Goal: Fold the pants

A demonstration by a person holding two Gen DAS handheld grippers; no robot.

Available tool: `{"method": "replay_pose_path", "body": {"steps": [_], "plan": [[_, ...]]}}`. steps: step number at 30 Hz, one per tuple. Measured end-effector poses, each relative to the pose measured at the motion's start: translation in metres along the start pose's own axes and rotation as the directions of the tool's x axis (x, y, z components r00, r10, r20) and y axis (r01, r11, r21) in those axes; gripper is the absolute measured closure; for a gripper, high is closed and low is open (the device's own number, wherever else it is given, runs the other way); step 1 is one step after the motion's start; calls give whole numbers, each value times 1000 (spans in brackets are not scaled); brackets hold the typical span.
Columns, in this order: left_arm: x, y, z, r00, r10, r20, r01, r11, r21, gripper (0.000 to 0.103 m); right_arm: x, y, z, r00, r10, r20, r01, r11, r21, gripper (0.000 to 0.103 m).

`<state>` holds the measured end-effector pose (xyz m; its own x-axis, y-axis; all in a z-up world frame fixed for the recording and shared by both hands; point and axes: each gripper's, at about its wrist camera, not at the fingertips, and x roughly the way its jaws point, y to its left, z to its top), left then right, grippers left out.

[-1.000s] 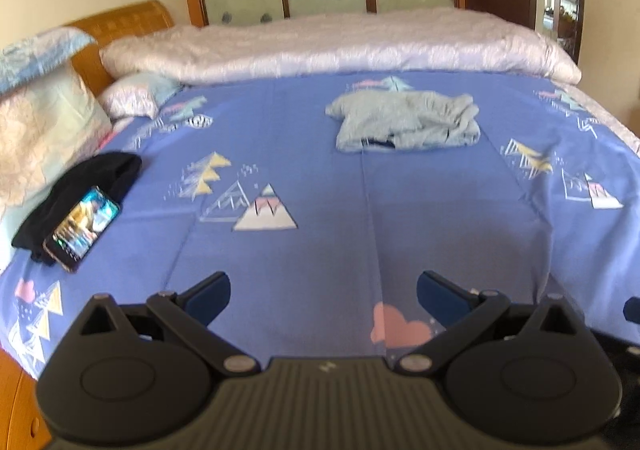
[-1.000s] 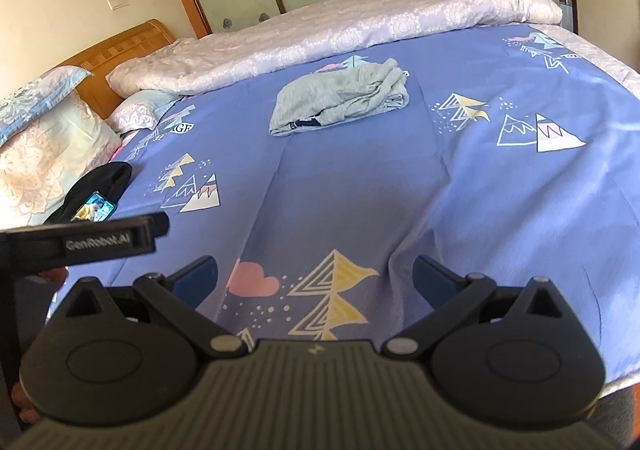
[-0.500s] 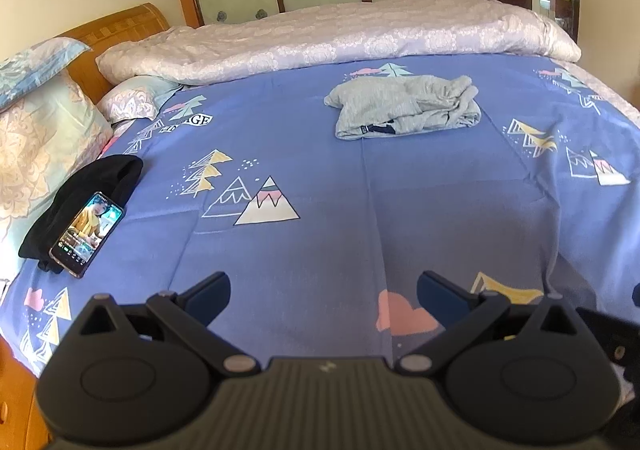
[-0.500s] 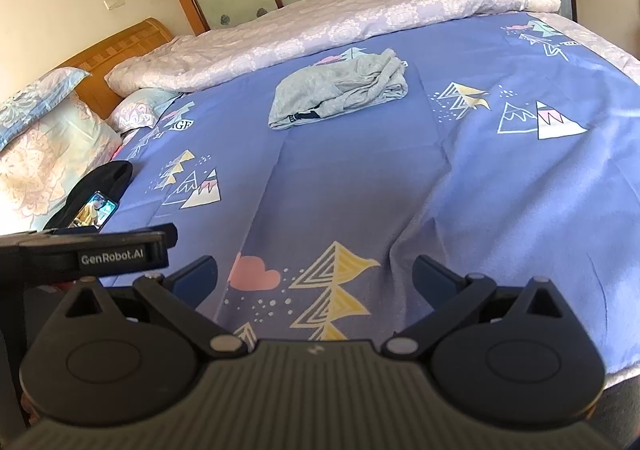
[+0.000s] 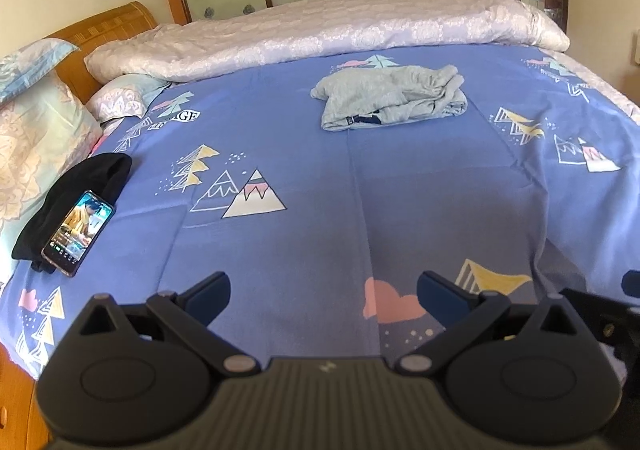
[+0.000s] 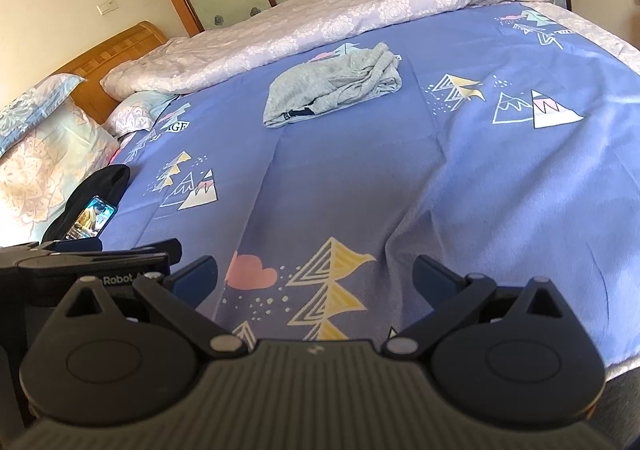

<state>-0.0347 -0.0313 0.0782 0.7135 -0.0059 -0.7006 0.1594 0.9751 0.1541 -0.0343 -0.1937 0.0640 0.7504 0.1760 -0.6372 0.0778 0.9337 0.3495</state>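
Light grey pants [image 5: 390, 96] lie in a loose folded heap on the blue patterned bedsheet [image 5: 320, 178], far across the bed; the right wrist view shows the pants [image 6: 332, 84] there too. My left gripper [image 5: 323, 290] hovers over the near edge of the bed, open, nothing between its fingers. My right gripper [image 6: 314, 276] is open and empty as well, over the near edge of the bedsheet [image 6: 360, 178]. The left gripper's body [image 6: 88, 262] shows at the left of the right wrist view. Both grippers are far from the pants.
A phone [image 5: 78, 233] with a lit screen lies on a black garment [image 5: 76, 202] at the left bed edge. Pillows [image 5: 36, 138] and a wooden headboard [image 5: 108, 24] stand left. A rolled pale quilt [image 5: 320, 30] runs along the far side.
Both views have moved forward and a little higher over the bed; the pants look slightly nearer. Both grippers stay open and the pants have not moved.
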Motion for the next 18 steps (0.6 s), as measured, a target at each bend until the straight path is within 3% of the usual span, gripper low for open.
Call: {"method": "replay_pose_path", "body": {"steps": [5,18], "plan": [[4,0,0,999,49,-12,-49,999,14,0,1,-2,0,1000,4,-10,-3,1000,10,0],[18,-4,-5,994,76,-84,-73,997,40,0,0,-9,1,1000,-7,2,7,1000,31,0]]}}
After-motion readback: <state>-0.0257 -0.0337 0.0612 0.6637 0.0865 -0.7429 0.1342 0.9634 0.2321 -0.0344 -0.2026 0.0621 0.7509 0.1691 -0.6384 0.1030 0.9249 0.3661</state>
